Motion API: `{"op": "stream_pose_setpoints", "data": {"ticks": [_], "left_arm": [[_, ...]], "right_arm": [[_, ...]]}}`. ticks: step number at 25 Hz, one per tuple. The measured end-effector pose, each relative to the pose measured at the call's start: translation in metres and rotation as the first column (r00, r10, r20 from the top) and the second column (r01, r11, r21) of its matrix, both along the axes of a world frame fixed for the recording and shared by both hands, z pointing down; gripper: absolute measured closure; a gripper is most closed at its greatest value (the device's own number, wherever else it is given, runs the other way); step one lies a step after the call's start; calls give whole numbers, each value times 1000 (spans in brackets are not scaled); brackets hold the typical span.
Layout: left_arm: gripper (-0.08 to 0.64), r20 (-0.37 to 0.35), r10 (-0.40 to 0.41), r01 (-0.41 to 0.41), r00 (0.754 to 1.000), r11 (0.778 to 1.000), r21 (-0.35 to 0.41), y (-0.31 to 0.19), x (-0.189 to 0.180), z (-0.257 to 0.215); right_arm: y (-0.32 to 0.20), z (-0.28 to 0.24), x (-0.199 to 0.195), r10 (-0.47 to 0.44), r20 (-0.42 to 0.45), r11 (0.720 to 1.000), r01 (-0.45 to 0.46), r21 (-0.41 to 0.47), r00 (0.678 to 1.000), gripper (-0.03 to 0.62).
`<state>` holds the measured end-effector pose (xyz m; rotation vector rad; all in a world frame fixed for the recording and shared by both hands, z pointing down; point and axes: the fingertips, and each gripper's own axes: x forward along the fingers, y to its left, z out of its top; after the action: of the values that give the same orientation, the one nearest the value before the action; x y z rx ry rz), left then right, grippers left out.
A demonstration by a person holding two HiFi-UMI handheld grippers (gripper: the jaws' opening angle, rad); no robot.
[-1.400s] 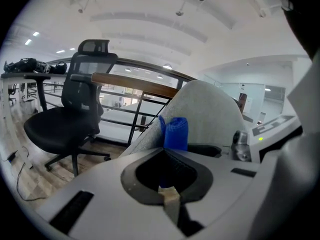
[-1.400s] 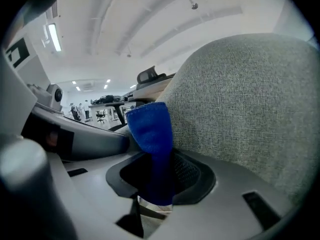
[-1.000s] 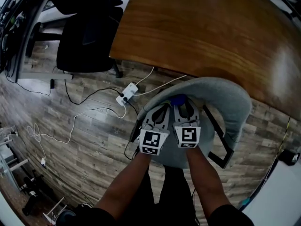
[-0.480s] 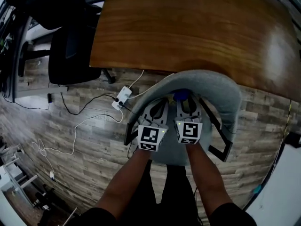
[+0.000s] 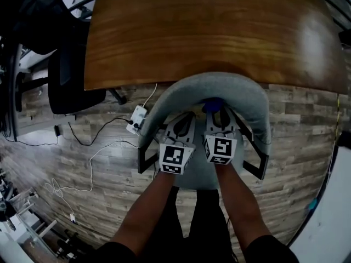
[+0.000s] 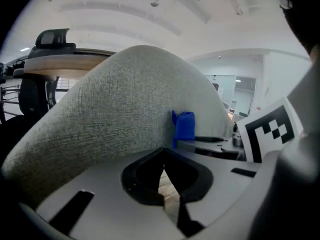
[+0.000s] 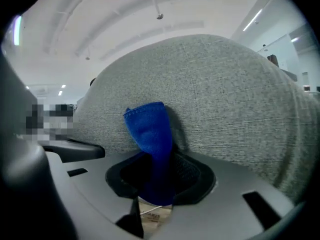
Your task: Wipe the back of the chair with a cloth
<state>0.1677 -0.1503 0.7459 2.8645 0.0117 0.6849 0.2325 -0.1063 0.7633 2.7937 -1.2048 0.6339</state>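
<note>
The cloth (image 7: 150, 134), pinched in the closed right tool (image 5: 218, 114) at the grey chair back (image 5: 181, 89), may drag free if rubbed hard on that coarse fabric; the left tool (image 5: 185, 119) is closed and empty.

Chair back (image 7: 225, 99): coarse matt woven fabric; cloth (image 7: 150, 129): soft blue textile; table (image 5: 208, 32): glossy varnished wood; floor (image 5: 98, 169): matt wood-grain planks.
</note>
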Motion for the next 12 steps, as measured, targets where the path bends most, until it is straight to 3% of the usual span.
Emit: {"op": "stream_pose_setpoints", "data": {"ticks": [12], "left_arm": [[554,-3,114,-114,994,993,-15,47,20,11]], "right_arm": [[66,3,20,183,-37,983,-183,-7,983,472]]}}
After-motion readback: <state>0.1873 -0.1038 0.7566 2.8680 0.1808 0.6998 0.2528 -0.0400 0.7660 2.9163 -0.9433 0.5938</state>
